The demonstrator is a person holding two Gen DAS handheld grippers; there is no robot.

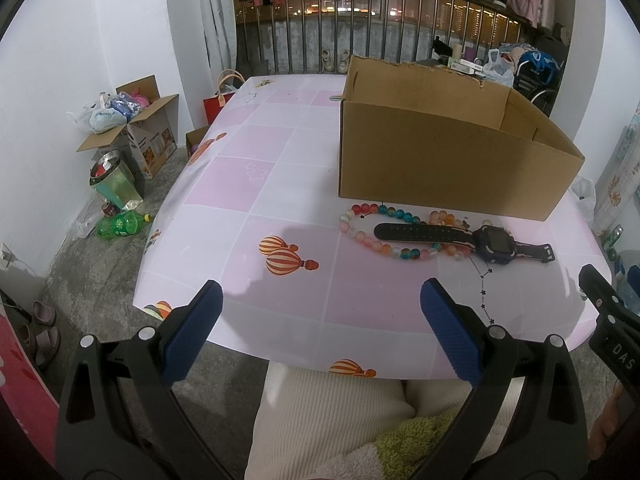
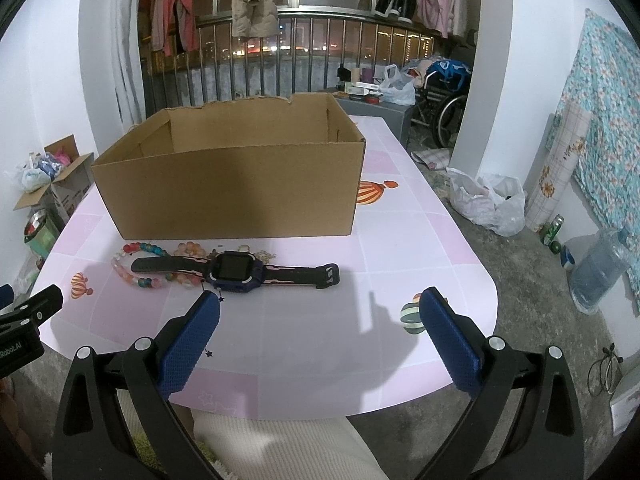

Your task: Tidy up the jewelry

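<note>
A dark blue smartwatch with a black and pink strap lies on the pink table, across a bracelet of coloured beads. A second peach bead bracelet lies just behind the strap. An open cardboard box stands right behind them. My left gripper is open and empty over the table's near edge, left of the jewelry. In the right wrist view the watch, the beads and the box show again. My right gripper is open and empty, just short of the watch.
The table's near edge is just ahead of my lap. The floor at the left holds a cardboard box with bags, a bin and a green bottle. At the right are plastic bags, a water jug and a wheelchair.
</note>
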